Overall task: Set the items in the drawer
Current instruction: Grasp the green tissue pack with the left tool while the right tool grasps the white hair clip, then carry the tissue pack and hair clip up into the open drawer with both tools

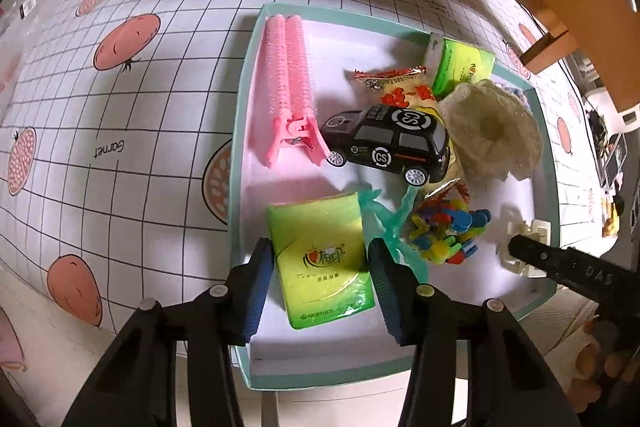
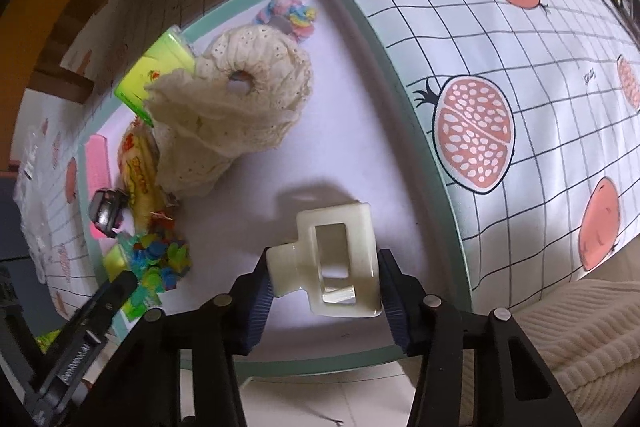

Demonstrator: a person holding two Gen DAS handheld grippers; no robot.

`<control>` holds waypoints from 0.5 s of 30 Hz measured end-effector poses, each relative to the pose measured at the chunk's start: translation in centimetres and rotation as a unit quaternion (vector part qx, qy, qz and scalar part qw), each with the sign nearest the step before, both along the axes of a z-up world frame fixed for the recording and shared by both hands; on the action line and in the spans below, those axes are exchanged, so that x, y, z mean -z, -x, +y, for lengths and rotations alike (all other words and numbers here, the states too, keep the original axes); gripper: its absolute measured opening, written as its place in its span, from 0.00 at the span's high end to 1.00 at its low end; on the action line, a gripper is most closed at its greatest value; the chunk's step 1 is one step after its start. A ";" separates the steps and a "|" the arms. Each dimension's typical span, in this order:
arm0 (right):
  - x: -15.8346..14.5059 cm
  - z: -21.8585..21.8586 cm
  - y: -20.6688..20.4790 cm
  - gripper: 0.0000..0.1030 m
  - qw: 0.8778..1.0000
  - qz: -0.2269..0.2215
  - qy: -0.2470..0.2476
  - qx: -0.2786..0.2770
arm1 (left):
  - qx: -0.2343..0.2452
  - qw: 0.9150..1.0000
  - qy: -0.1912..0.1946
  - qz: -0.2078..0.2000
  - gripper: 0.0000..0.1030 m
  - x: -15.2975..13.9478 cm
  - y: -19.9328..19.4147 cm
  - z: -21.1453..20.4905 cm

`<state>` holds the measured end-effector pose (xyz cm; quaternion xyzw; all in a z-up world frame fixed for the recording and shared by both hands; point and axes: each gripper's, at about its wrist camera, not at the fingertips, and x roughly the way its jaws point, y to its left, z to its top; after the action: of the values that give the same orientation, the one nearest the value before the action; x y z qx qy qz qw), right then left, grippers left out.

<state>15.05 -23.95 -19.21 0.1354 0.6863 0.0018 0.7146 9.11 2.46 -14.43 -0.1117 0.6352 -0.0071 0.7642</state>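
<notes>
Nearest in the left wrist view, the left gripper (image 1: 320,267) points steeply down into a shallow teal-rimmed tray (image 1: 240,131). Its jaws bracket a green tissue pack (image 1: 322,259) at a narrow setting; both pads sit against the pack's long sides, so it reads as gripped. The pack lies flat on the tray floor at the near left. Judged handling: light, soft, with a slick film wrap that dents under pressure. Take hold across the short width near the middle, with moderate force only.

In the right wrist view, the right gripper (image 2: 324,279) brackets a cream claw hair clip (image 2: 332,263) on the near right tray floor. The pads touch the clip's two sides, at the hinge tab and the opposite edge. Judged handling: light, rigid, glossy plastic, likely to slip or twist. Grip across the flat body, not the teeth.

Mid-tray objects:
- colourful plastic pieces (image 1: 448,231) beside a translucent teal plastic toy (image 1: 390,223);
- black toy car (image 1: 390,143) resting partly on a yellow snack packet (image 1: 404,91);
- pink hair roller clip (image 1: 290,87) along the left wall.

Far objects: a cream lace scrunchie (image 2: 236,95), a second green tissue pack (image 1: 460,63) and a pastel scrunchie (image 2: 288,13) at the far wall. The tray rests on a pomegranate-print tablecloth (image 1: 120,107).
</notes>
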 end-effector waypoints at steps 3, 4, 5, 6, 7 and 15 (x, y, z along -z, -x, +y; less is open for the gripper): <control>0.1 -1.3 0.1 0.50 1.000 -0.002 -0.013 0.013 | -0.003 1.000 -0.002 0.000 0.50 0.0 0.0 -0.1; 0.1 -1.6 0.1 0.50 1.000 -0.004 -0.016 0.015 | -0.004 1.000 -0.003 -0.001 0.50 0.0 0.0 -0.1; 0.2 -1.8 0.2 0.50 1.000 -0.005 -0.020 0.016 | -0.003 1.000 -0.006 -0.003 0.50 0.0 0.0 -0.2; 0.0 -1.7 0.7 0.50 1.000 -0.007 -0.021 0.017 | -0.002 1.000 -0.009 -0.004 0.50 0.0 0.0 -0.3; -0.1 -2.1 0.6 0.50 1.000 -0.007 -0.022 0.016 | -0.001 1.000 -0.011 -0.005 0.50 0.0 0.1 -0.4; -0.5 -1.5 0.0 0.50 0.999 -0.011 -0.029 0.025 | -0.010 1.000 -0.014 -0.001 0.54 -0.4 0.2 0.1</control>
<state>15.02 -25.46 -18.66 0.1727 0.6747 0.0055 0.7176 8.89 2.55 -13.99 -0.1073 0.6337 0.0092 0.7661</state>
